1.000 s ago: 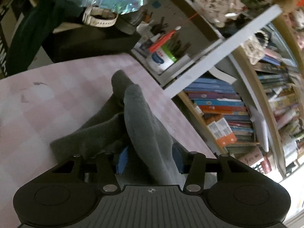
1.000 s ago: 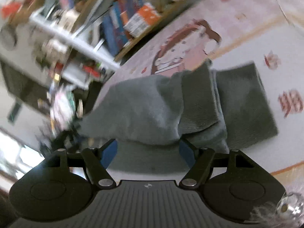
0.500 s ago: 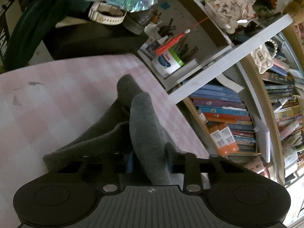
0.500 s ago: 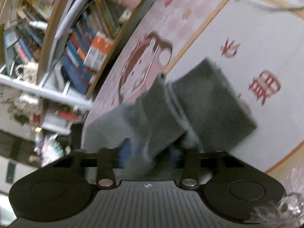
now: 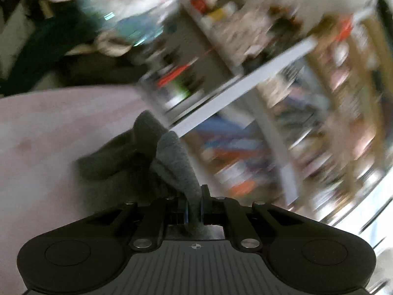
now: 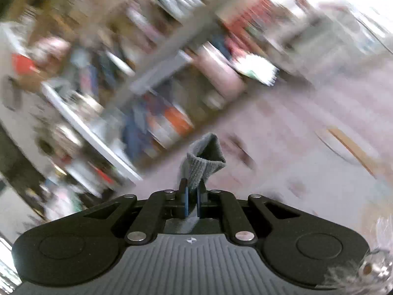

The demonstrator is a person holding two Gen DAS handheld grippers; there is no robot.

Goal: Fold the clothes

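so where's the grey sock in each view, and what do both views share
left wrist: grey sock low centre, running up from the left tool.
right wrist: cuff low centre, sticking up from the right tool.
shared: the blurred bookshelf behind.

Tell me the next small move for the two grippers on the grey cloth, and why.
Probably draw them apart to pull the cloth flat. The left hand-held gripper and the right hand-held gripper are each shut on a bunched fold of the grey cloth, which lies crumpled on the pink table cover.
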